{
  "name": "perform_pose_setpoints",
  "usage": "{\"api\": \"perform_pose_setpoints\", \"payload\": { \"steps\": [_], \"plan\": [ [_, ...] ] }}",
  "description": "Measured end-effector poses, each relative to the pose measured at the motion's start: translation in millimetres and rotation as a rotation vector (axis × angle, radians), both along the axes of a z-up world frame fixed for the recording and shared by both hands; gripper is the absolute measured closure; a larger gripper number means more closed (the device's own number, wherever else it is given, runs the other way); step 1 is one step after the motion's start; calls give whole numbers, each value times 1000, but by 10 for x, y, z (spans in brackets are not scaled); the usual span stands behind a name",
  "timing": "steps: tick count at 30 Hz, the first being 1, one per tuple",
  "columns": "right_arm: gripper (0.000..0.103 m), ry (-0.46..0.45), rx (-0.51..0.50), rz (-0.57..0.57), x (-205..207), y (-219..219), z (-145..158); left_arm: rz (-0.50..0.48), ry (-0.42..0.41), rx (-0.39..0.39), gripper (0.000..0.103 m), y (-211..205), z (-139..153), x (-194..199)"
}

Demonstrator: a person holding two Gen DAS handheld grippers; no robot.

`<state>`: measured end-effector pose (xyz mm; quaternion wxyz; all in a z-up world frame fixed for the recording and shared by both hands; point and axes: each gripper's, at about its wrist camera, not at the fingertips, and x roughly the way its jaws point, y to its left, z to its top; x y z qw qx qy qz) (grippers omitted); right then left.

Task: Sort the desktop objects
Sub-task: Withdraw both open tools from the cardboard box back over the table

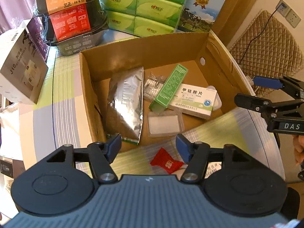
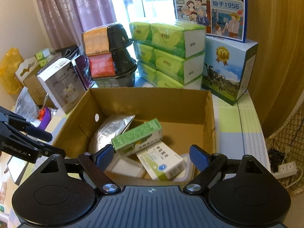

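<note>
Two hand-held grippers, left [image 1: 148, 146] and right [image 2: 152, 156], hang wide open and empty over the cardboard box [image 1: 144, 49], which holds a foil pouch [image 1: 126, 104], green carton [image 1: 169, 88] and medicine box [image 1: 195, 102]. The red packet [image 1: 166, 160] lies outside on the table [image 1: 62, 114]; the left should descend squarely, clearing the box's near wall.
</note>
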<state>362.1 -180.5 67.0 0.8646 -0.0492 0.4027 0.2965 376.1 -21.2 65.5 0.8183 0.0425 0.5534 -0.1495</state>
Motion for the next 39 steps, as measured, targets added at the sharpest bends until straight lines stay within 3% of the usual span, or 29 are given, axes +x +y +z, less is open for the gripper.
{"api": "perform_pose_setpoints", "payload": {
  "steps": [5,12,21,28,39],
  "plan": [
    [13,-5,-22,26,-204,-82,63,4,-19,-7,32,0,106,-198],
    [2,-36,-71,93,-600,-187,112,-66,-60,20,17,-118,202,-619],
    [2,-55,-178,194,-1154,-332,-38,-93,-72,34,4,-146,22,-1216],
    [2,-67,-236,245,-1461,-454,-159,-134,-86,61,2,-195,-147,-1607],
    [2,-74,-319,298,-1776,-650,-385,-335,-198,218,2,-341,-338,-2066]
  ]
}}
